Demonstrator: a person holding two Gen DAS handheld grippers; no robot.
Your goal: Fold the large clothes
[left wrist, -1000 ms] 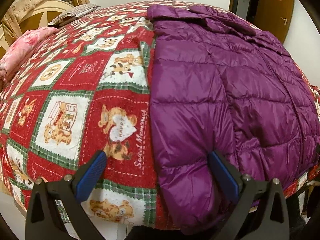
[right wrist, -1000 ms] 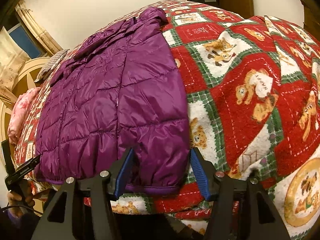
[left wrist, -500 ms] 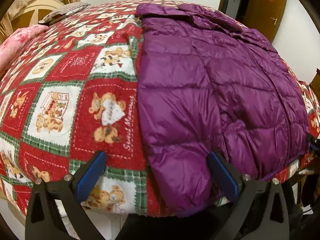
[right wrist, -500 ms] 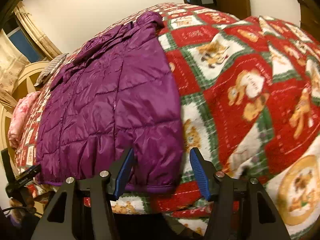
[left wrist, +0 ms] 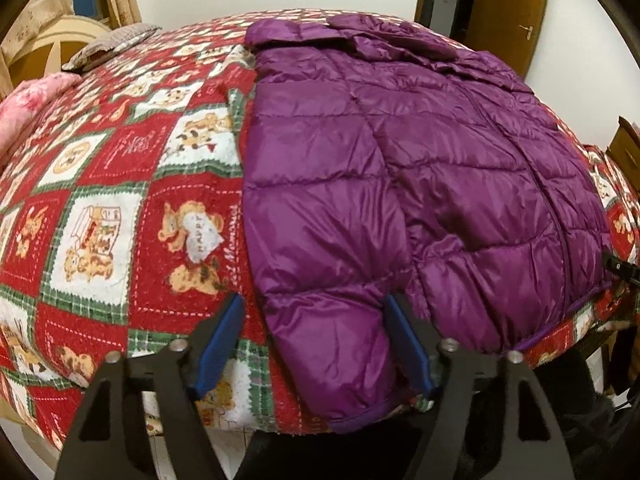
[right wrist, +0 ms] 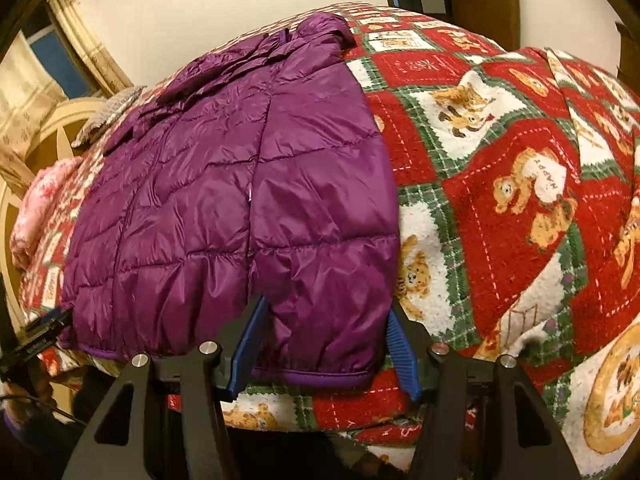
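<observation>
A purple quilted puffer jacket (left wrist: 420, 168) lies flat on a bed, its hem and sleeve ends toward me. My left gripper (left wrist: 313, 300) straddles the end of the near sleeve (left wrist: 320, 320); its jaws are closing. The right pad touches the fabric, while the left pad (left wrist: 218, 344) still rests on the quilt, apart from the sleeve. In the right wrist view the jacket (right wrist: 208, 184) fills the left half. My right gripper (right wrist: 328, 304) is shut on the other sleeve (right wrist: 332, 320), one pad tucked into the fold by the body, the other against the outer edge.
A red and green teddy-bear quilt (left wrist: 120, 200) covers the bed, whose near edge runs just under both grippers. A pink blanket (left wrist: 28, 96) and a grey cushion (left wrist: 112, 42) lie by the headboard. A brown door (left wrist: 508, 12) stands behind the bed.
The left gripper's jaws have narrowed around the sleeve end and the left view has tipped slightly. The right gripper has stayed in place on its sleeve.
</observation>
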